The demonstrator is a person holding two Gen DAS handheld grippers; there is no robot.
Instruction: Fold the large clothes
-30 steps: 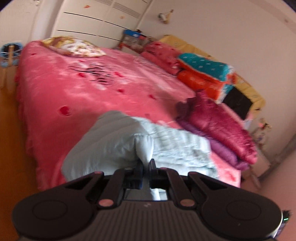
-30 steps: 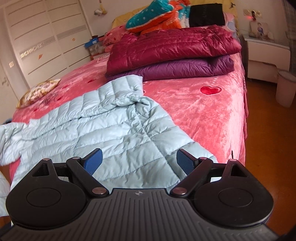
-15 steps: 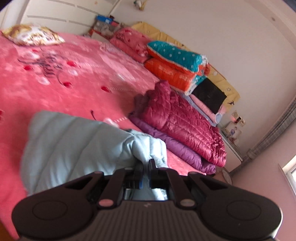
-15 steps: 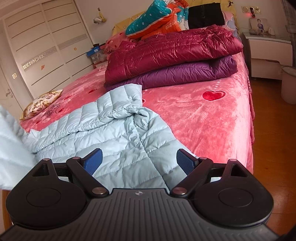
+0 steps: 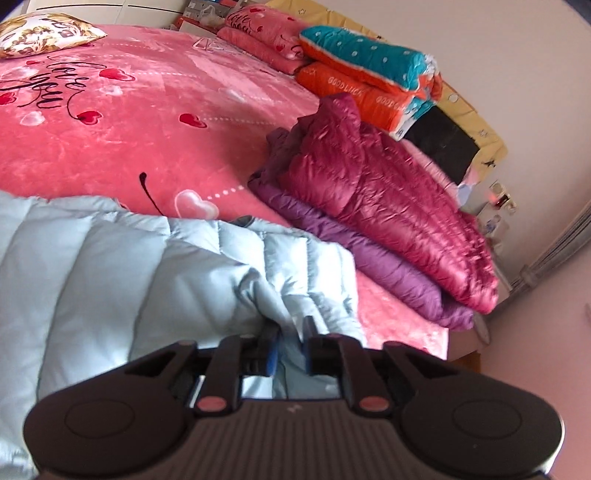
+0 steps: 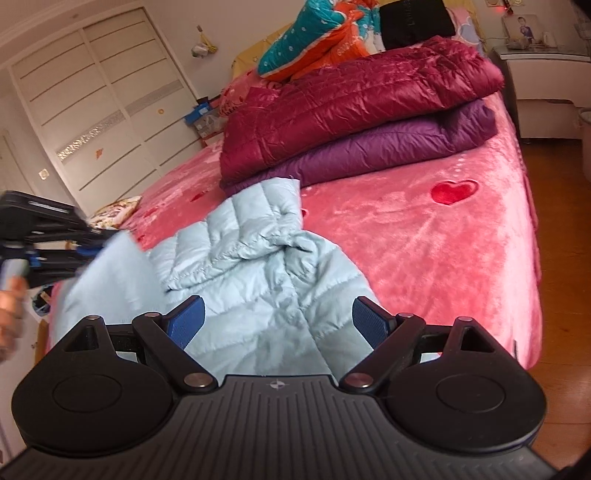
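A pale blue quilted down jacket (image 6: 258,280) lies on the pink bed (image 6: 424,251), collar toward the far side. My left gripper (image 5: 288,332) is shut on a fold of the pale blue jacket (image 5: 147,273) and holds it over the jacket's body. The left gripper also shows at the left edge of the right wrist view (image 6: 88,247), with the lifted jacket part hanging from it. My right gripper (image 6: 277,325) is open and empty, just above the jacket's near hem.
A folded maroon jacket (image 6: 351,99) lies on a folded purple one (image 6: 388,147) at the far right of the bed. Stacked orange and teal quilts (image 5: 369,74) sit by the headboard. A patterned pillow (image 5: 40,33) lies far left. A white nightstand (image 6: 546,74) and wood floor stand right.
My left gripper has swung right with the jacket fold, carrying it over the jacket's body toward the folded pile. The right gripper has stayed open and nearly still.
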